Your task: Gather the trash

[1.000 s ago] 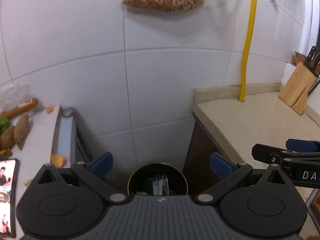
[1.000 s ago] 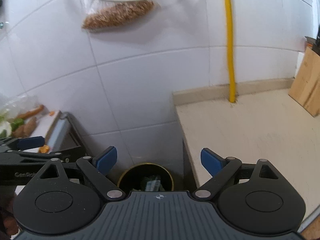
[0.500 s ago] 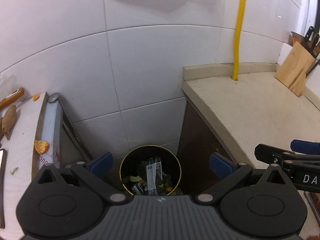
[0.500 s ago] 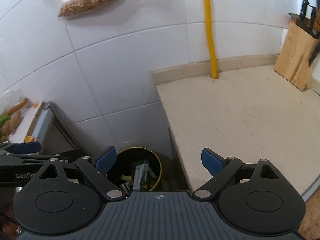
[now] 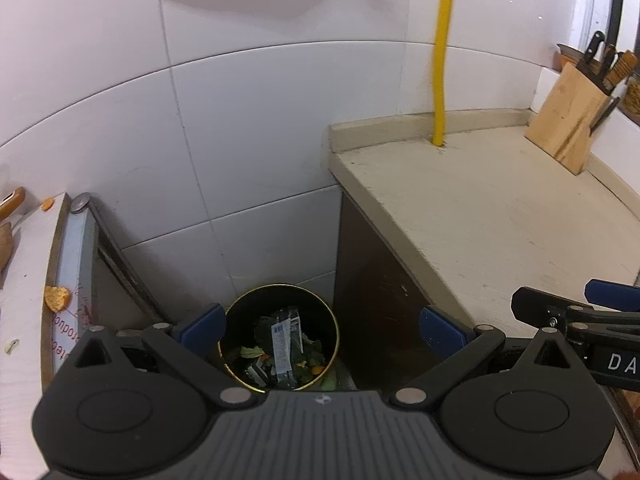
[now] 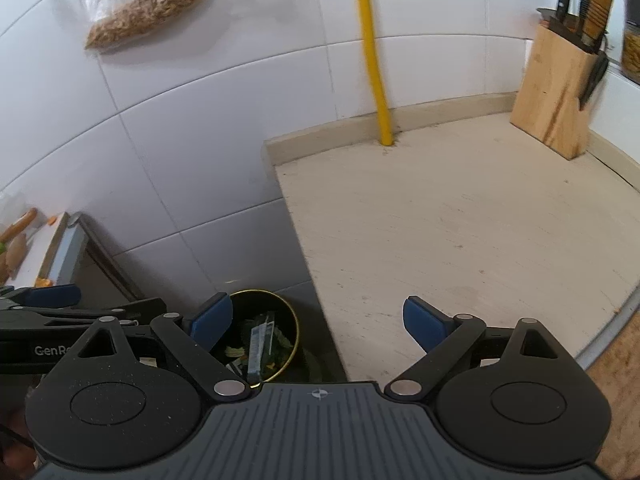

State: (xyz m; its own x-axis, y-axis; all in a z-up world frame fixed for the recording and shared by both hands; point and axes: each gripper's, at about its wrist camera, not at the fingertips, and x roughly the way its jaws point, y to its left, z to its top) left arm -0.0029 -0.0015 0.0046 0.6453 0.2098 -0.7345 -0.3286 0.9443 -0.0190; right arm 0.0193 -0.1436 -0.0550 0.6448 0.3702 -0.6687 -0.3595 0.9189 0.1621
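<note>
- My left tongs (image 5: 322, 326) hang wide apart with nothing between the blue tips, right above the round bin (image 5: 280, 292) on the floor.
- The bin sits in the gap between the white table (image 5: 24, 280) on my left and the beige counter (image 5: 500, 208) on my right, against the tiled wall (image 5: 260, 140).
- From the left camera I look straight into the bin: a clear wrapper (image 5: 285, 344) with a white label lies on top of dark green leaves and small orange scraps.
- My right tongs (image 6: 318, 318) are wide too and carry nothing; they hang over the counter's edge, with the bin below their left tip.
- The right camera shows far more of the counter, bare out to the wooden knife block (image 6: 556, 92) in the corner, and the yellow pipe (image 6: 374, 60) running down the wall onto it.
- It also shows the bag of grain (image 6: 148, 12) hanging on the wall; the left camera catches only its bottom edge.
- Only the left camera shows clearly the orange peel (image 5: 57, 298) lying at the table's edge.
- Each camera catches the other tongs at its side.
</note>
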